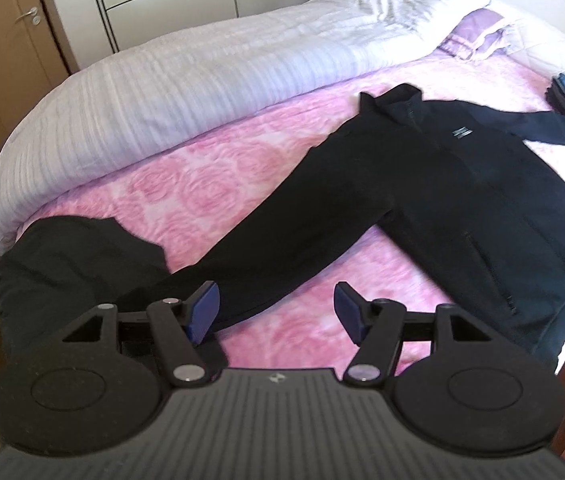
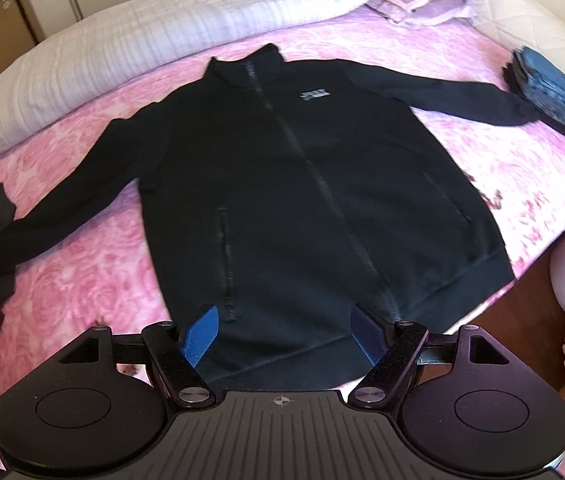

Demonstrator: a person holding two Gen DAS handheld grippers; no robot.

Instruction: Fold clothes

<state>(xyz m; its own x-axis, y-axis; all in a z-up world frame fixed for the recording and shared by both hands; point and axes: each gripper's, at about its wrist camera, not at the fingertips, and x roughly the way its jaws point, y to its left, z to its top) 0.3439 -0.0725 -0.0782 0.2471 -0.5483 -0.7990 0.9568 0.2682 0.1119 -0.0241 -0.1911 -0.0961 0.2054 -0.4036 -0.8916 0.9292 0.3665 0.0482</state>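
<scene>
A black zip-up jacket (image 2: 302, 184) lies flat and face up on a pink rose-patterned bedspread (image 2: 82, 292), zip closed, collar raised, a small pale logo on the chest, both sleeves spread outward. Its far sleeve cuff touches a folded stack of dark blue jeans (image 2: 550, 96). Another dark garment (image 1: 70, 260) sits by the near cuff. The left gripper (image 1: 276, 312) and right gripper (image 2: 286, 334) hover with jaws apart, holding nothing
</scene>
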